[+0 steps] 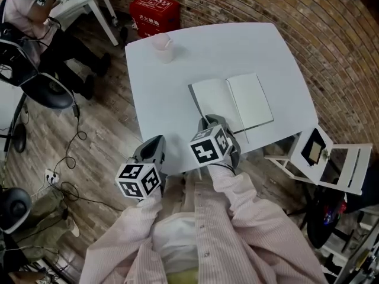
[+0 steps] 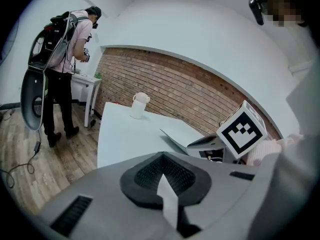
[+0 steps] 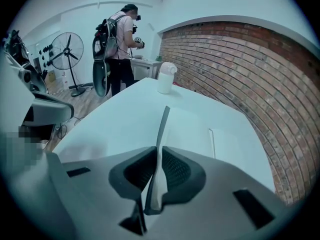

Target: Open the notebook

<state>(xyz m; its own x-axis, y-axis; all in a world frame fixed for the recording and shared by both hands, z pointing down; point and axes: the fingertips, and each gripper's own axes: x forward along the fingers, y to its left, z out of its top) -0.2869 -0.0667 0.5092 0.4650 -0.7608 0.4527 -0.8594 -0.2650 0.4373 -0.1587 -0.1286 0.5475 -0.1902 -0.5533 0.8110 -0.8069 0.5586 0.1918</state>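
In the head view, the notebook (image 1: 237,102) lies open on the white table (image 1: 160,99), a little right of the centre of the frame, with two pale pages facing up. The right gripper (image 1: 207,122) is at its lower left edge. The left gripper (image 1: 155,147) is further down and to the left, at the table's near edge, apart from the notebook. A pale cup (image 1: 163,47) stands near the upper edge of the table; what is inside it I cannot tell. At the top of the frame a red box (image 1: 154,13) carries white writing, too small to read.

In the left gripper view, the left gripper (image 2: 165,184) has its jaws together with nothing between them. The notebook (image 2: 182,133) is to the right of centre and the cup (image 2: 139,105) is above, left of centre.

In the right gripper view, the right gripper (image 3: 159,169) is closed on a thin leaf (image 3: 162,134) of the notebook — cover or page, I cannot tell. The leaf stands on edge and rises from between the pads toward the centre of the frame. The cup (image 3: 166,78) is beyond it, at the upper centre.
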